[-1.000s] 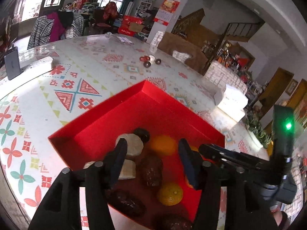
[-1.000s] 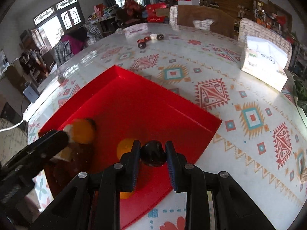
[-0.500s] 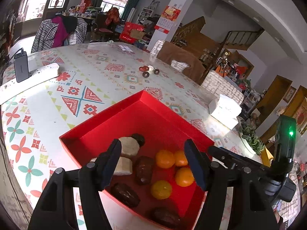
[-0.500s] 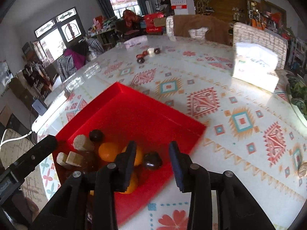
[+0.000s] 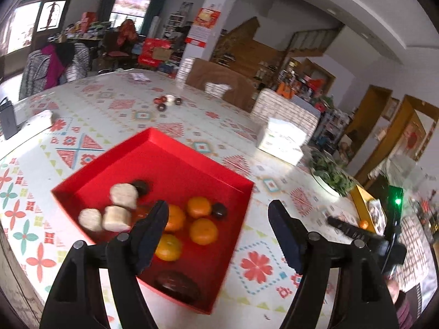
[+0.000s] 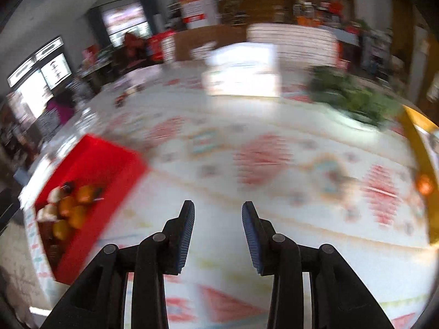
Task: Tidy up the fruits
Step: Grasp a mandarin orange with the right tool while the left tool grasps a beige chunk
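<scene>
My right tool has let the dark fruit drop into the red tray and stands narrowly apart, empty, swinging away over the bench while my left tool is opening, empty, above the oranges.

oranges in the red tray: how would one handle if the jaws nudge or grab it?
The oranges look round and smooth, so a nudge would probably roll one. The red tray has raised walls that should stop it. They lie close together, so a grab may well bump a neighbour.
</scene>
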A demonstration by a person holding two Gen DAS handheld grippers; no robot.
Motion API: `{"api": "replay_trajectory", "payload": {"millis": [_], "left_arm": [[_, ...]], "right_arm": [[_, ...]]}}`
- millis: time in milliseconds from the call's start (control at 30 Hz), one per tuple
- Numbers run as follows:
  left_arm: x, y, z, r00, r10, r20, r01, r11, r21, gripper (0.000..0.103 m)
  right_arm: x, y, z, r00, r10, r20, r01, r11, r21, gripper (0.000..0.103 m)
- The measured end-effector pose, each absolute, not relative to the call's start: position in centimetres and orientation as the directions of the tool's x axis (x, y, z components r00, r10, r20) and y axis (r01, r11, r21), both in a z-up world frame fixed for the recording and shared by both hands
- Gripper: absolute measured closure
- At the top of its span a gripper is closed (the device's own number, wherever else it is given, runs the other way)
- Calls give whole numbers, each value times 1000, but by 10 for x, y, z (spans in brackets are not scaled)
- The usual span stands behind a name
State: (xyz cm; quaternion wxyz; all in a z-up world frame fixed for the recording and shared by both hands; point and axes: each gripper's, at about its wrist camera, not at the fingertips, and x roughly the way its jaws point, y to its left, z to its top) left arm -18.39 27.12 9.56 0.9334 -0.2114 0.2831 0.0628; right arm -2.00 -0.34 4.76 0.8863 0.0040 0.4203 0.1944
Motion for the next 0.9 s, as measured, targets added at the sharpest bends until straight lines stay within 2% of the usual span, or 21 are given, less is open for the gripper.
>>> {"api": "replay_trajectory", "payload": {"millis": [167,300,433,900], "left_arm": [[-177,253,93,824,-30,-566,-211,911,-355,29],[-173,243,92,818,-38,-574,-202,915,-349,29],[-168,234,90,812,-49,-582,-189,921,-341,29],[-156,216,82,787,-79,-612,-157,934,-321,29]], "right_arm": [[2,-107,53,660,184,-728,-123,983,137,63],[23,-172,59,677,107,-729,3,989,148,63],[43,-203,64,664,65,-745,41,992,123,63],[95,-213,33,579,-29,-815,70,997,14,63]]}}
